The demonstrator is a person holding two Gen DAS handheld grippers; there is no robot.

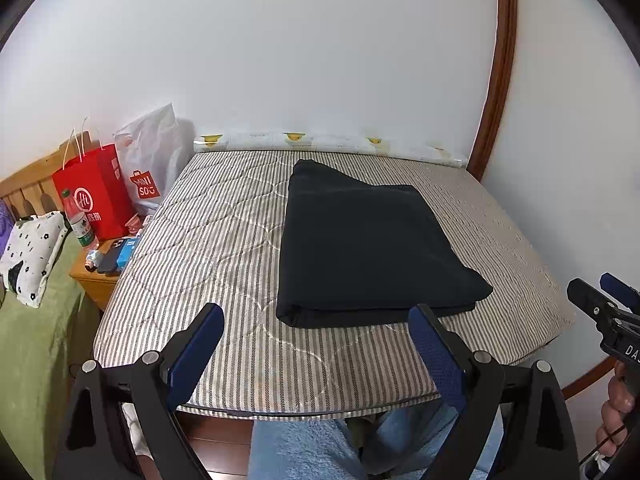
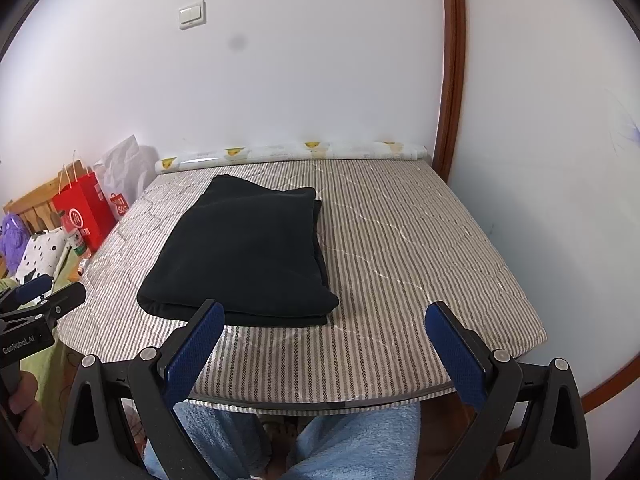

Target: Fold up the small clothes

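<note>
Folded black garment [image 1: 372,244] between empty, spread tongs [image 1: 316,348]

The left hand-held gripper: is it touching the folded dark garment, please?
Apart. In the right wrist view, the left hand-held gripper sits off the mattress edge, striped cover showing before the folded dark garment.

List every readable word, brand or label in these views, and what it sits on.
"MINI SO": white bag
"GenRobot.AI": left tool's body
"DA", cut off by the frame edge: right tool's body
Red bag: round logo and Chinese characters, too blurred
Bottle label: too small
</note>
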